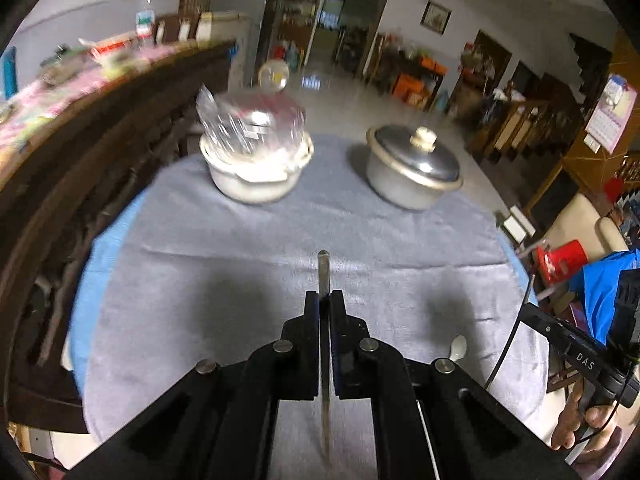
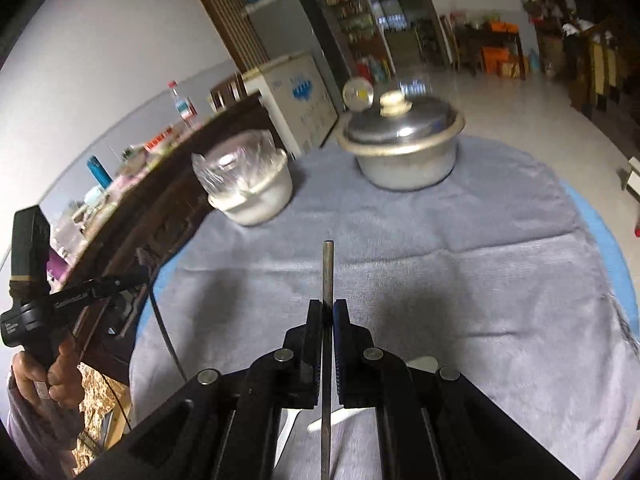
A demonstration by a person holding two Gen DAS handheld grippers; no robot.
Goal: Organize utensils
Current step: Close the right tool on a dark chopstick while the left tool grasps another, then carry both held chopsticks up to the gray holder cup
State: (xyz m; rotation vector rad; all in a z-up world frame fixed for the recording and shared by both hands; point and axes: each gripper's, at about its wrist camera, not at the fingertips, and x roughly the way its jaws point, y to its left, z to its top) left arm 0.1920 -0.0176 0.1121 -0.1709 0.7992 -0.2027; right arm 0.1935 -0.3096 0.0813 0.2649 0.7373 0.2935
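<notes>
My left gripper (image 1: 324, 298) is shut on a flat metal utensil (image 1: 323, 272). Its pointed handle end sticks out forward past the fingertips, and the rest runs back between the fingers. My right gripper (image 2: 328, 306) is shut on a thin, rod-like metal utensil (image 2: 328, 272) that likewise pokes forward. Both hang above a grey cloth (image 1: 240, 264) (image 2: 460, 264) covering the table. A pale spoon bowl (image 1: 458, 348) shows beside the left gripper. White utensil pieces (image 2: 334, 420) lie under the right gripper, partly hidden.
At the far side of the cloth stand a white pot holding a clear plastic bundle (image 1: 256, 176) (image 2: 256, 200) and a lidded metal pot (image 1: 412, 176) (image 2: 404, 148). A dark wooden cabinet (image 1: 100, 152) borders the left. A hand (image 2: 44, 376) grips the other tool.
</notes>
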